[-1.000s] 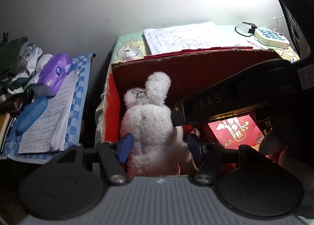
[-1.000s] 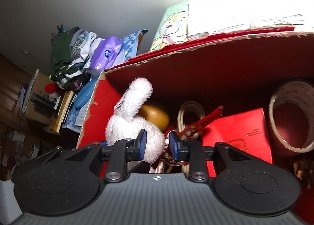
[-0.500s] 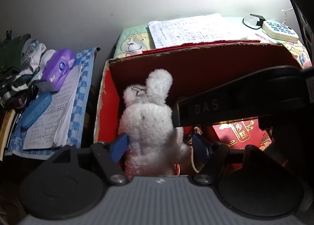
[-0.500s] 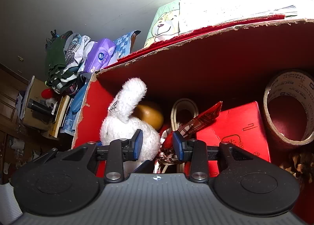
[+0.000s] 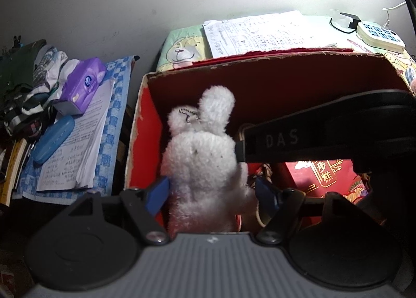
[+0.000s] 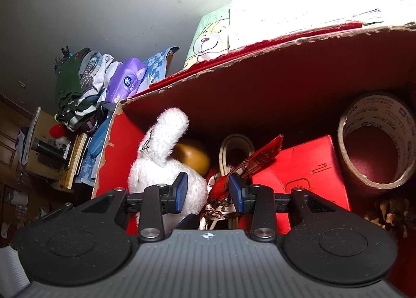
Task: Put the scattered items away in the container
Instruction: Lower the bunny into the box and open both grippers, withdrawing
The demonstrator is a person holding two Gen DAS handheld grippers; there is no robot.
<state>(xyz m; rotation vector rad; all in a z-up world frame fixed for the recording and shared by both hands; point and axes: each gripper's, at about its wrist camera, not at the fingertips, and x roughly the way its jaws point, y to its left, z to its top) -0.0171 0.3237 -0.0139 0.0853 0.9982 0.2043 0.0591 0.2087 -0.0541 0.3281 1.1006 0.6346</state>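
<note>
- A cluttered desk against a pale wall carries a red cardboard box (image 5: 145, 126), the landmark here; papers and a bear-print cloth (image 5: 182, 51) lie behind the box, and a purple tissue pack (image 5: 83, 84) sits well to its left.
- The white plush rabbit (image 5: 202, 157) stands upright inside the box, against its left wall, ears up and a bead chain at its head.
- Also in the box, to the rabbit's right: a patterned cloth strip (image 6: 249, 168), a red carton (image 6: 306, 175) and a tape roll (image 6: 377, 142).
- The left tool (image 5: 212, 192) is released, its blue pads either side of the rabbit's lower body with a gap showing at the left one.
- The right tool (image 6: 208, 191) is also released, jaws parted over the cloth strip, just right of the rabbit.
- Judgement: the rabbit looks light, soft and compressible, unlikely to slip or break; the torso is the surest place to hold.
- Compared with a second ago, both tools have spread wider and the left one has drawn back; the rabbit has stayed in place.
</note>
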